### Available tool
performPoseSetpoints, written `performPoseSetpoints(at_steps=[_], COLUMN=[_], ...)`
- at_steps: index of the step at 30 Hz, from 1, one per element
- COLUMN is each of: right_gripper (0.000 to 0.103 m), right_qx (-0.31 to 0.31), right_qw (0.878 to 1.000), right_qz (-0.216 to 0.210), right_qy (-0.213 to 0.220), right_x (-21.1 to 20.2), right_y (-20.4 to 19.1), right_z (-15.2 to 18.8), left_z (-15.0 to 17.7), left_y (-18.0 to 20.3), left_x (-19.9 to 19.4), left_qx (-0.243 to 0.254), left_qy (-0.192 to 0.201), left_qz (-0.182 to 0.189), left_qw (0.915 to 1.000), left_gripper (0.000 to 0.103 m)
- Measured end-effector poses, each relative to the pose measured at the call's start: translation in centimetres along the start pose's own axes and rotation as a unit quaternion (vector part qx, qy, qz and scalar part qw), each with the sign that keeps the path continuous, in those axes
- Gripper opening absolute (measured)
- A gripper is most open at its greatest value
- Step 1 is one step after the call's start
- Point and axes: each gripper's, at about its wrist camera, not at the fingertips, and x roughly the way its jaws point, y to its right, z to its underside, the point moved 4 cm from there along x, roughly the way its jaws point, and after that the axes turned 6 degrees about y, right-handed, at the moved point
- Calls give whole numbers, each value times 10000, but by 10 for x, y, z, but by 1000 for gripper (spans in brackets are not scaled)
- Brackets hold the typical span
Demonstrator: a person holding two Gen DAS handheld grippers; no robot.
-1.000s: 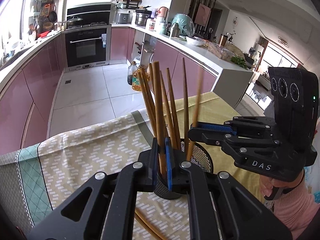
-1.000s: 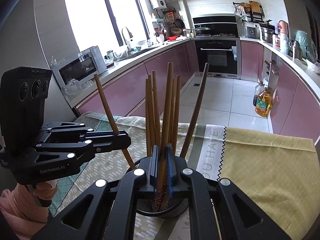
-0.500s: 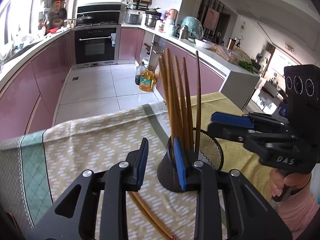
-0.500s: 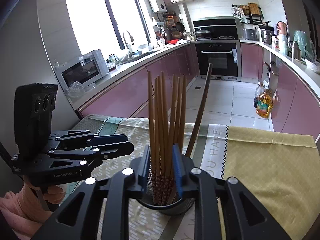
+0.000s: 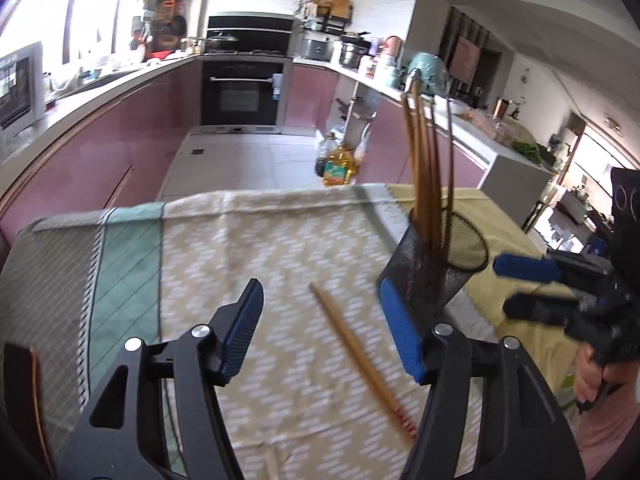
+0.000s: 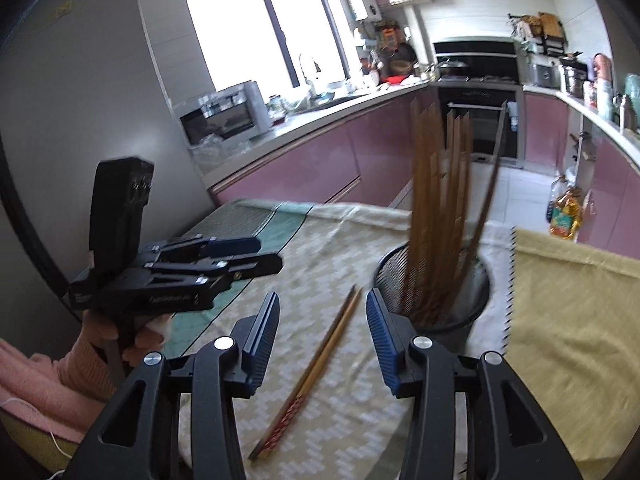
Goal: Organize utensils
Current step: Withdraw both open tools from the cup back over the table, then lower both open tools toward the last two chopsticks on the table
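Note:
A black mesh holder stands on the patterned tablecloth with several wooden chopsticks upright in it; it also shows in the right wrist view. A loose pair of chopsticks lies flat on the cloth beside the holder, and shows in the right wrist view. My left gripper is open and empty above the loose pair. My right gripper is open and empty, just left of the holder. Each gripper shows in the other's view: the right gripper, the left gripper.
The table carries a patterned cloth with a green stripe and a plain yellow cloth to the right. Pink kitchen cabinets, an oven and an oil bottle on the floor lie beyond the table's far edge.
Both grippers were shut on chopsticks at the holder a second ago. They opened, left the chopsticks standing in the holder, and drew back and down toward the loose pair.

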Motion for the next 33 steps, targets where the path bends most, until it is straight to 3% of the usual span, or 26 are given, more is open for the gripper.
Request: performPoseSetpoints(at_steps=[6, 12, 33], right_gripper=[43, 43, 43], right_qx=[239, 393, 403], right_qw=[9979, 9953, 9931], right_qz=[62, 215, 495], right_qy=[-605, -854, -982], right_x=[37, 55, 65], right_y=[-3, -3, -9], right_z=[38, 58, 76], left_z=[23, 41, 74], left_y=[-9, -7, -8], left_x=[-7, -7, -3], left_qx=[53, 47, -92], left_qy=[-56, -141, -425], left_qz=[-297, -388, -395], left_qw=[9995, 9991, 9983], left_gripper=[70, 70, 70])
